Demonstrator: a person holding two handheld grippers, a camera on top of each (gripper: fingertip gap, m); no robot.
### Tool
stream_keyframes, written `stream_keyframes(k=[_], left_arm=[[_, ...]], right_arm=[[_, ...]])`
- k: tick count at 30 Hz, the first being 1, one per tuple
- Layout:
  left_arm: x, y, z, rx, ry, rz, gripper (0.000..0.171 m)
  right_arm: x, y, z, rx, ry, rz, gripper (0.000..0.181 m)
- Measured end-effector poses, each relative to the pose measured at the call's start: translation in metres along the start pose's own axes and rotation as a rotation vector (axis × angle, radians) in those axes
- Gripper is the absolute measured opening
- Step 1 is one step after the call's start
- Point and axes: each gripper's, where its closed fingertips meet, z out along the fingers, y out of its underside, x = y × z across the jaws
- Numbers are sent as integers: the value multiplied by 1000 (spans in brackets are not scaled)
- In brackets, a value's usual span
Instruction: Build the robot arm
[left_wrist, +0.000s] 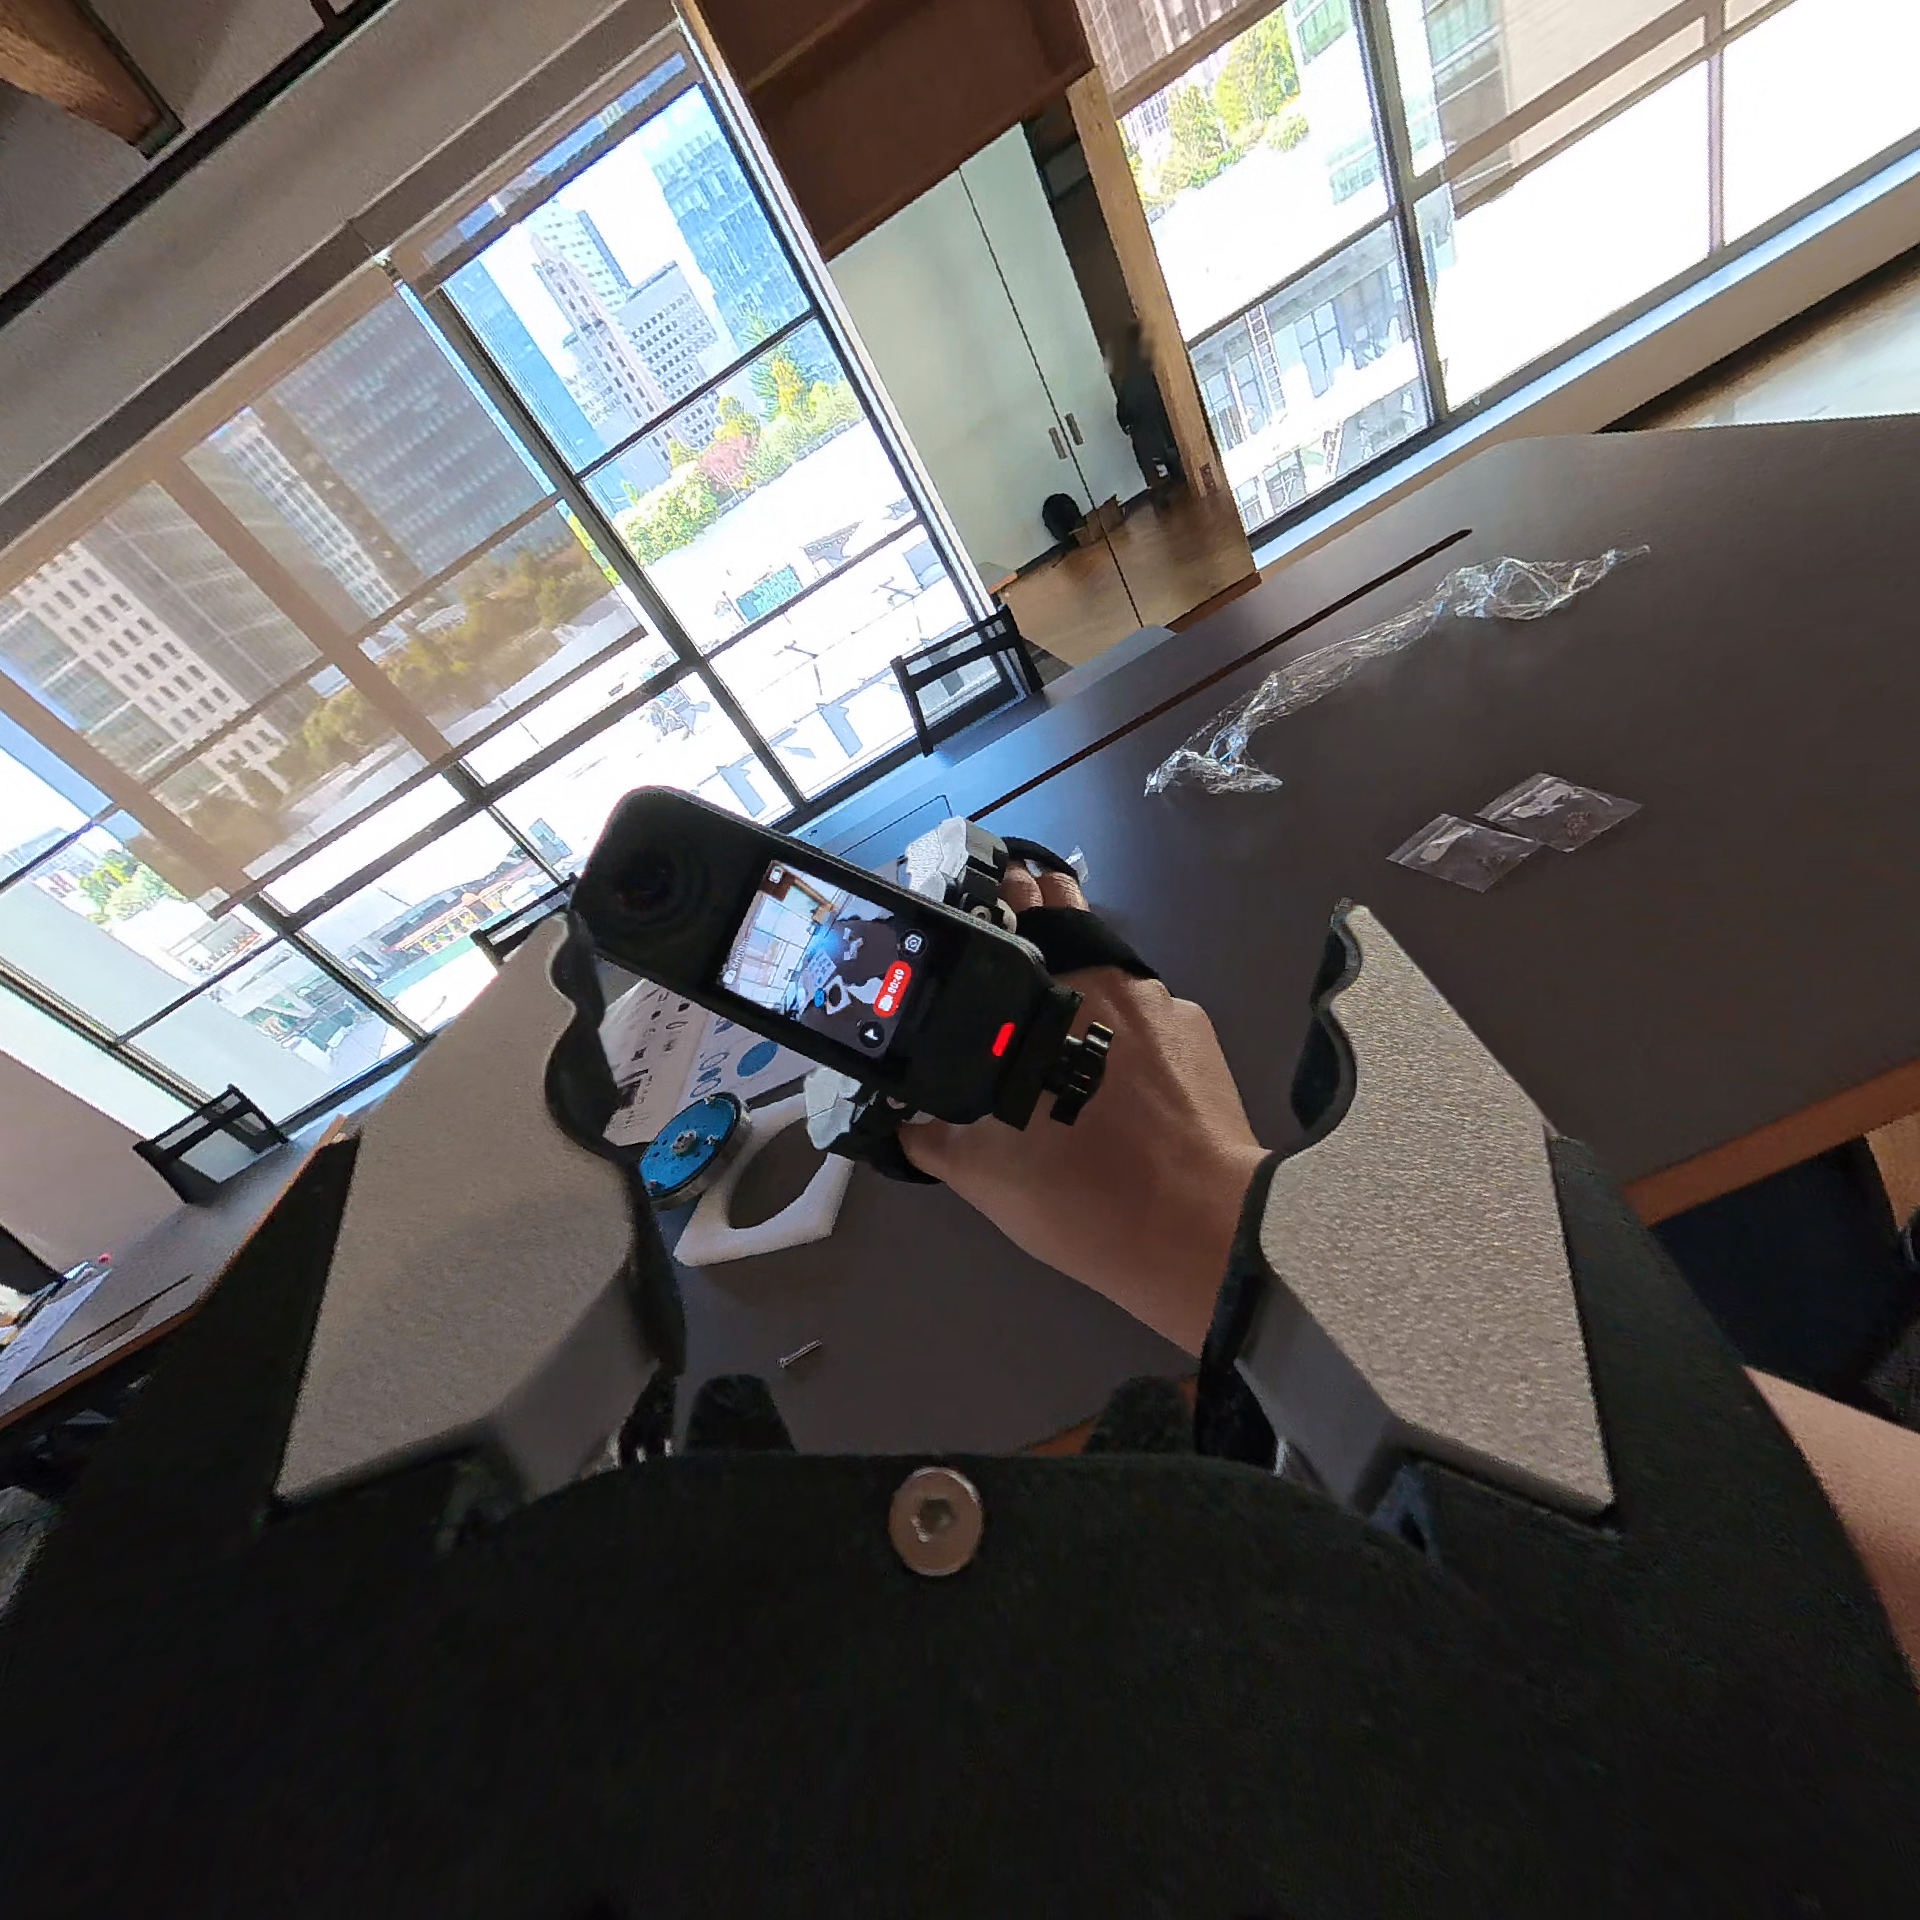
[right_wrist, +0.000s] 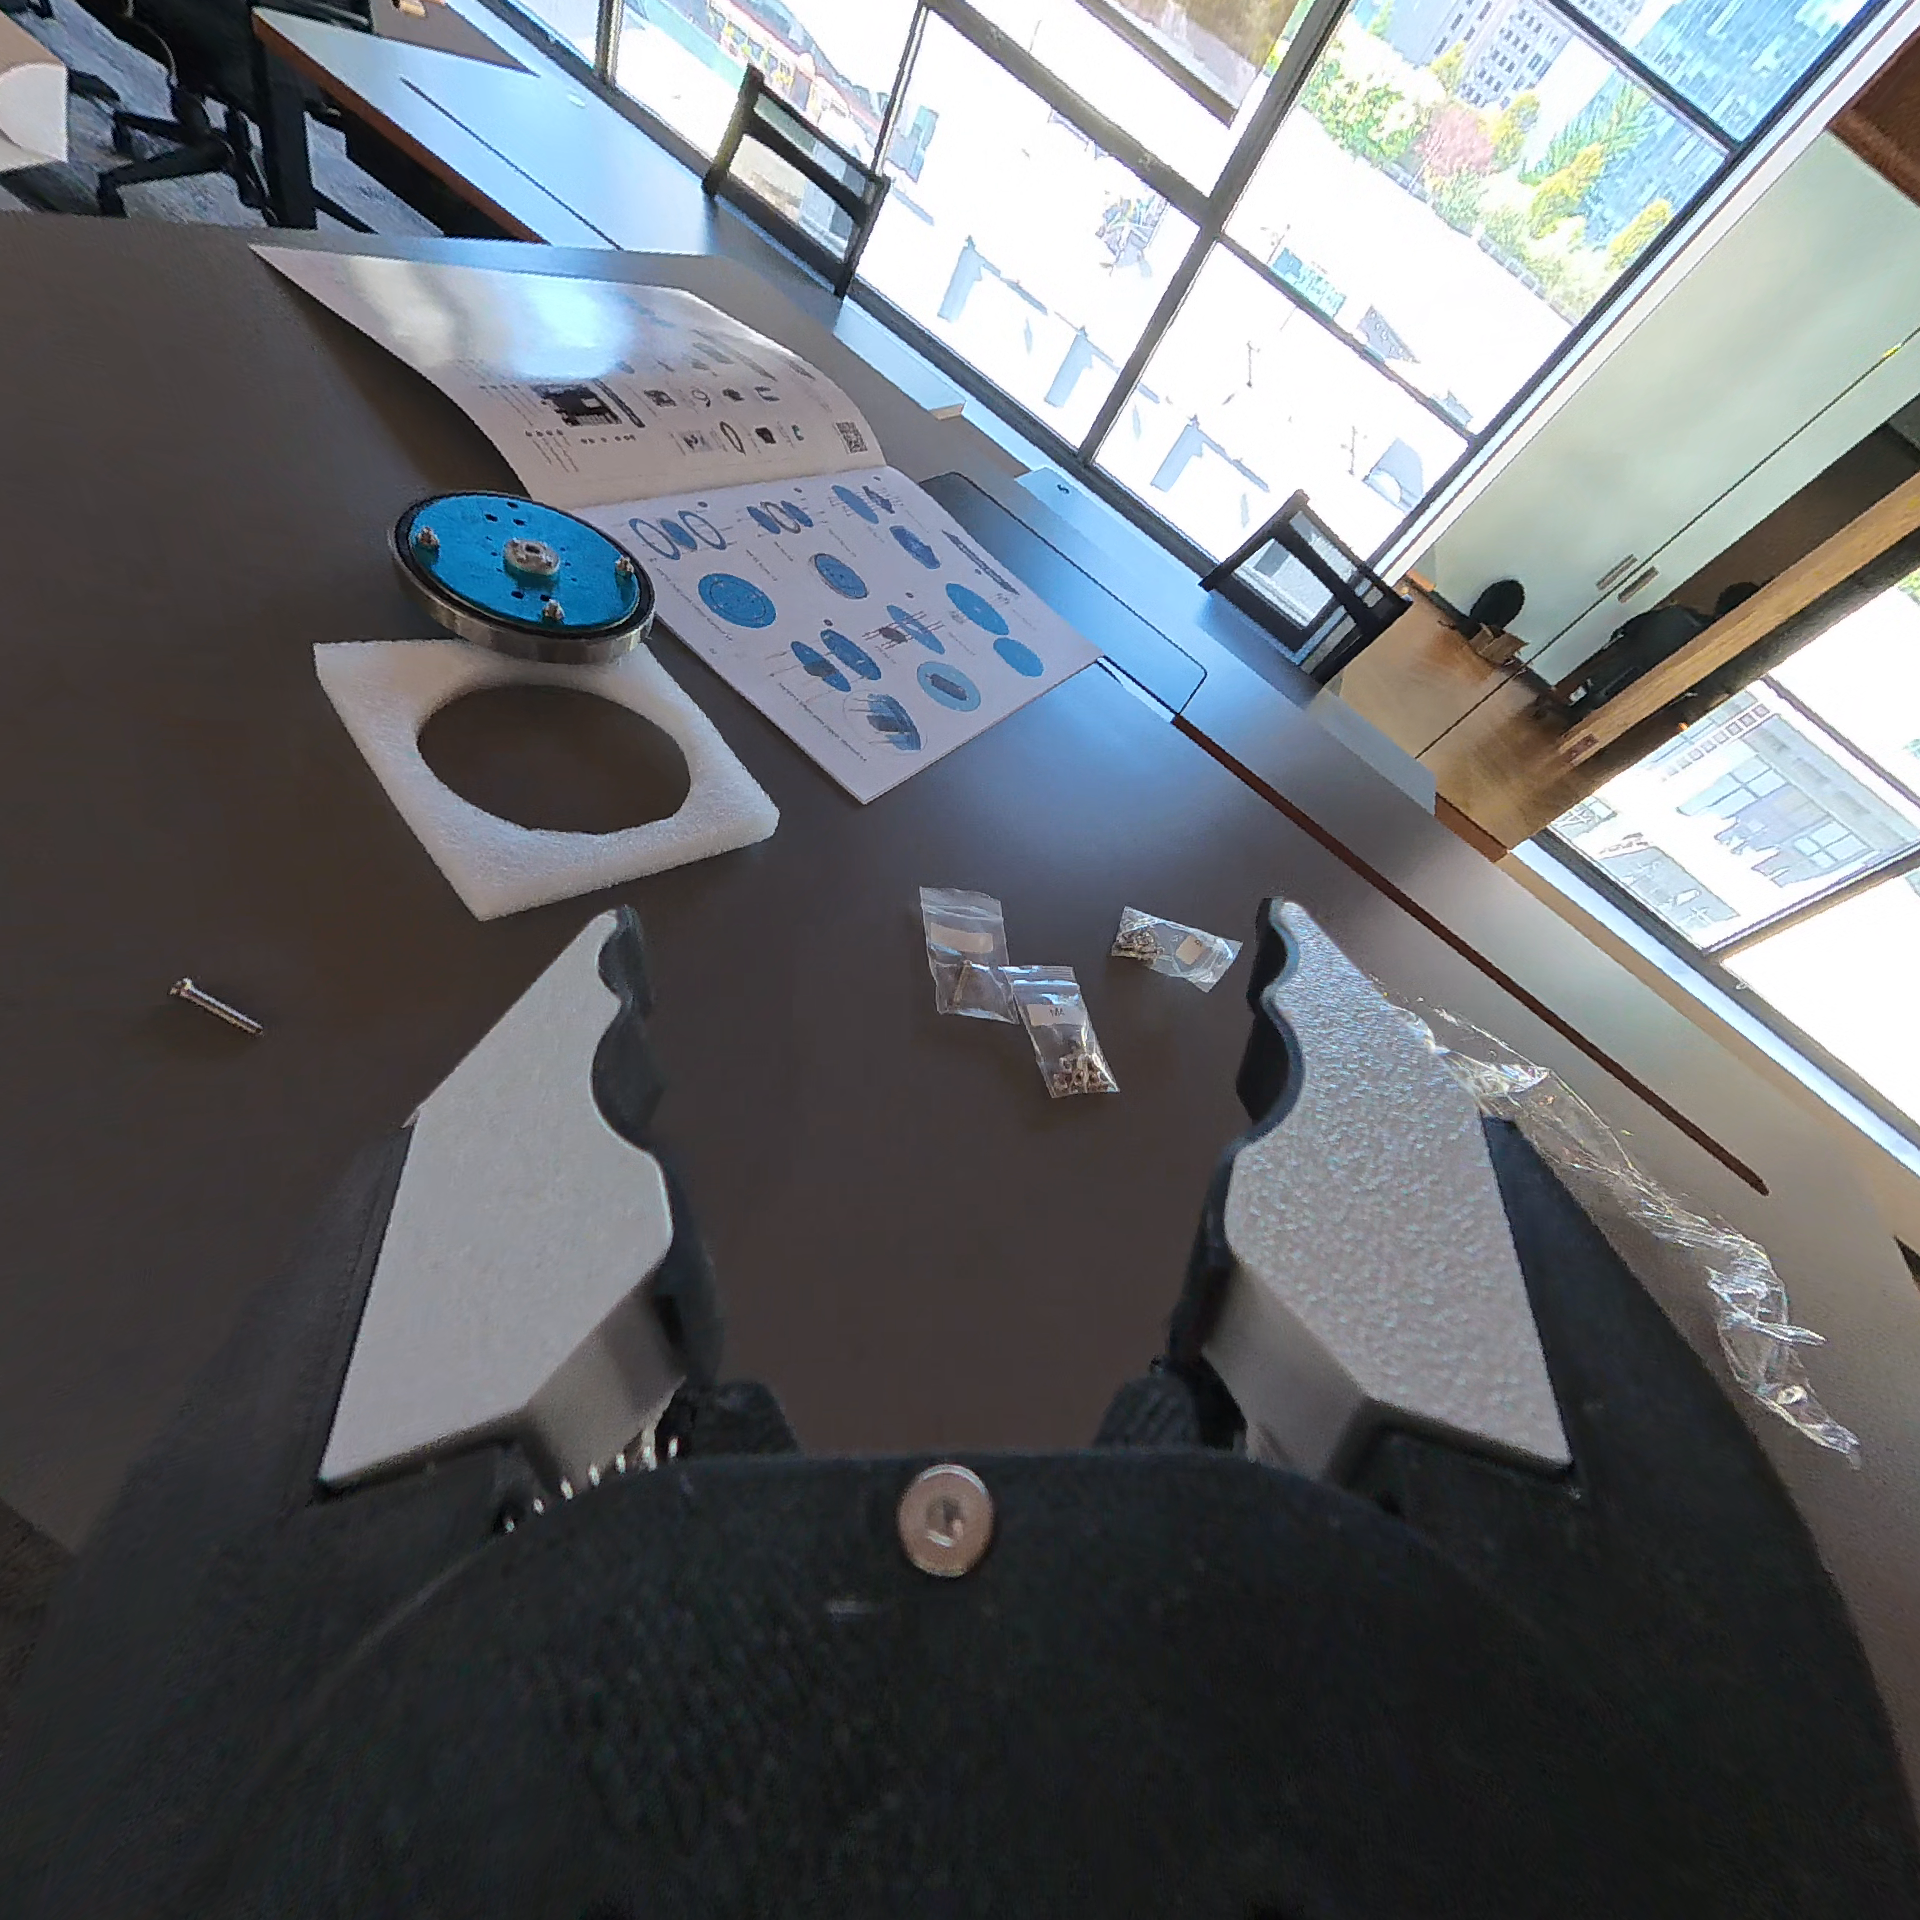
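My left gripper (left_wrist: 956, 997) is open and empty, raised above the dark table (left_wrist: 1558, 987). Straight ahead of it a hand (left_wrist: 1122, 1132) holds the right gripper, whose black camera (left_wrist: 821, 966) faces me. My right gripper (right_wrist: 948, 935) is open and empty above the table (right_wrist: 914, 1226). Three small clear bags of hardware (right_wrist: 1065, 1034) lie just beyond its fingertips. A blue disc in a metal ring (right_wrist: 523, 577) leans on a white foam square with a round hole (right_wrist: 582, 862). It also shows in the left wrist view (left_wrist: 691, 1148). A loose screw (right_wrist: 215, 1008) lies to the left.
An open instruction booklet (right_wrist: 831, 623) lies beyond the disc. Crumpled clear wrap (right_wrist: 1662, 1247) lies along the table's right side. Black chairs (right_wrist: 1299, 582) stand at the far edge before large windows. A person (left_wrist: 1143, 416) stands far off by a wooden post. The grippers' ends are close to 20 cm from one another. The left gripper is farther from the loose screw (right_wrist: 215, 1008), some 35 cm, than the right, some 15 cm.
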Motion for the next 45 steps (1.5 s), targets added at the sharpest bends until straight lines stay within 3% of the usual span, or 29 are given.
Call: stream_keyframes(k=[33,38,41,43,45], left_arm=[[-9,12,15,-33,5,-20,132],[-6,19,18,-42,64,-61,132],[-21,42,10,-70,124,-126,128],[-46,79,4,-138,115,-84,122],[-76,126,4,-296,21,52,127]], right_arm=[[-3,22,7,-64,-47,47,112],[-9,28,4,-70,-117,113,110],[-15,46,-14,-76,-257,247,106],[-15,61,-44,-86,-353,306,107],[-21,73,-81,-78,-352,221,104]])
